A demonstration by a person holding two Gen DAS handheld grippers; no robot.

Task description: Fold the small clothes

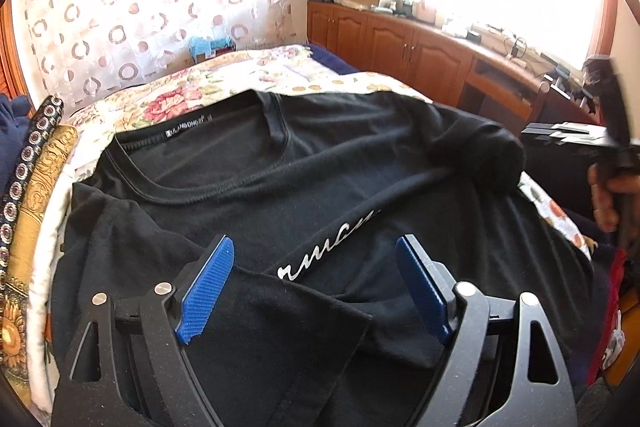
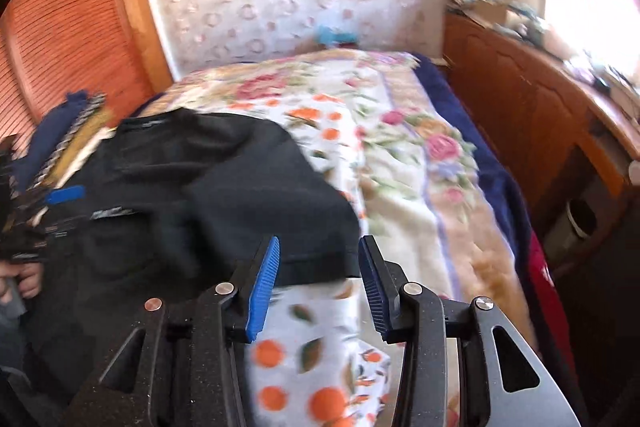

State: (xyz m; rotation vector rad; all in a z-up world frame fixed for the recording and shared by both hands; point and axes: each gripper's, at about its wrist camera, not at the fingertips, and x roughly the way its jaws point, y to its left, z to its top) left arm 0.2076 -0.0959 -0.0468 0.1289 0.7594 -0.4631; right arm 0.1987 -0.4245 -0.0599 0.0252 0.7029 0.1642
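Observation:
A black T-shirt (image 1: 320, 195) with white script lettering lies face up on the floral bedspread (image 1: 240, 79), collar toward the far end. One sleeve is folded in over the front near me, the other over the right shoulder. My left gripper (image 1: 316, 251) is open and empty, just above the shirt's chest. My right gripper (image 2: 318, 251) is open and empty, hovering at the shirt's (image 2: 224, 187) right edge over the bedspread (image 2: 400, 155). The left gripper also shows in the right wrist view (image 2: 66, 195), and the right gripper in the left wrist view (image 1: 612, 131), both blurred.
Folded patterned fabrics (image 1: 36, 195) are stacked left of the shirt. A wooden cabinet (image 1: 400, 43) with clutter runs along the right wall under a bright window. A red item (image 2: 540, 267) lies at the bed's right side. A slatted wooden door (image 2: 68, 27) stands at left.

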